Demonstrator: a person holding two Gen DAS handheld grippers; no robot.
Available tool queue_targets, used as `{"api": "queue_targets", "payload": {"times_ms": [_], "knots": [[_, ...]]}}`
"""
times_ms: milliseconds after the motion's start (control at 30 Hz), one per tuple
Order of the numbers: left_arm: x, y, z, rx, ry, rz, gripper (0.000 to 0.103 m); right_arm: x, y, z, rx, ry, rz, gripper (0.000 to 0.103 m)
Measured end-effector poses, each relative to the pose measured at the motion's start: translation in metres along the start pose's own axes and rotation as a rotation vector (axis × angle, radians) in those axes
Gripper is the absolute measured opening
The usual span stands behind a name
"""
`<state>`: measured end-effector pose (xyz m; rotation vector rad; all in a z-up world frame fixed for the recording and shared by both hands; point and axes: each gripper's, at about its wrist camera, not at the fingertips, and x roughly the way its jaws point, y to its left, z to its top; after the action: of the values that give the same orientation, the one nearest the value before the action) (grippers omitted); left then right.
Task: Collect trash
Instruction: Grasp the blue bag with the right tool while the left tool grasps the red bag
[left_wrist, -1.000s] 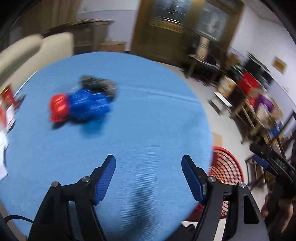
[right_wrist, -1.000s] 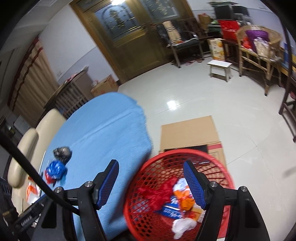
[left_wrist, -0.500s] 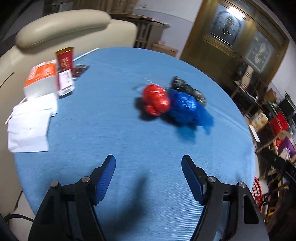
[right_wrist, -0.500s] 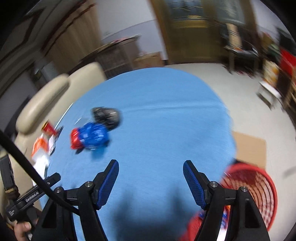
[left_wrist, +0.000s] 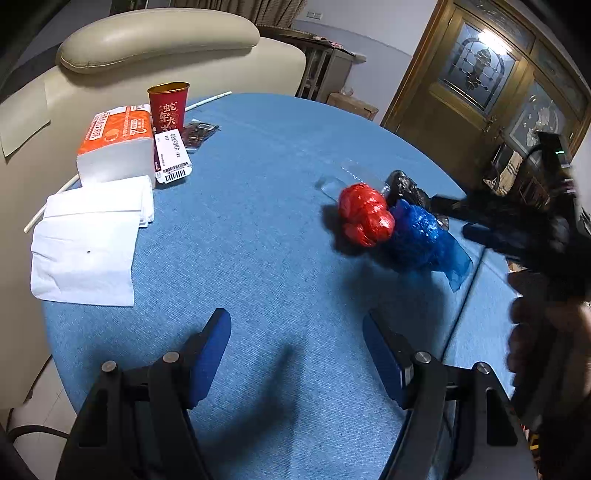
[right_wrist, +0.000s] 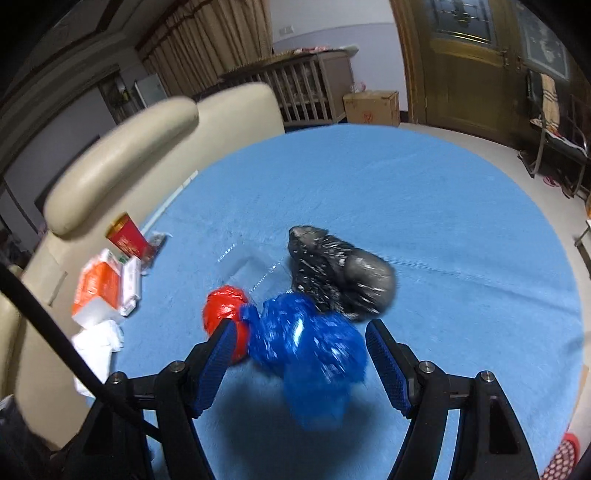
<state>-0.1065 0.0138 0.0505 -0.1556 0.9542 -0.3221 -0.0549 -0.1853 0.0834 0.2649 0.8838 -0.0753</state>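
right claw (right_wrist: 297, 354) is spread wide around the blue bag wad (right_wrist: 308, 349), not pinching yet. looks light, soft and crinkly, so grab its fat middle. left claw (left_wrist: 295, 356) hangs spread too, nothing in it.

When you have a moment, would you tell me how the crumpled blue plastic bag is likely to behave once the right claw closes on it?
The crumpled blue plastic bag looks thin and wrinkled, so it will probably squash rather than resist. It appears light for its bulk. Its glossy film and loose tail suggest it may slip or dangle from the open right claw.
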Motion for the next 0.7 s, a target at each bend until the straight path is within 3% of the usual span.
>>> {"api": "queue_targets", "payload": {"times_ms": [133, 600, 700], "knots": [[0.004, 0.004, 0.004, -0.008, 0.004, 0.002, 0.074, 0.034, 0.003, -0.005, -0.02, 0.06, -0.047, 0.076], [0.01, -0.009, 0.024, 0.021, 0.001, 0.027, 0.074, 0.055, 0.004, -0.016, -0.097, 0.121, 0.022, 0.074], [0.009, -0.007, 0.026, 0.019, -0.001, 0.05, 0.074, 0.051, 0.0, -0.019, -0.06, 0.105, 0.061, 0.065]]}}
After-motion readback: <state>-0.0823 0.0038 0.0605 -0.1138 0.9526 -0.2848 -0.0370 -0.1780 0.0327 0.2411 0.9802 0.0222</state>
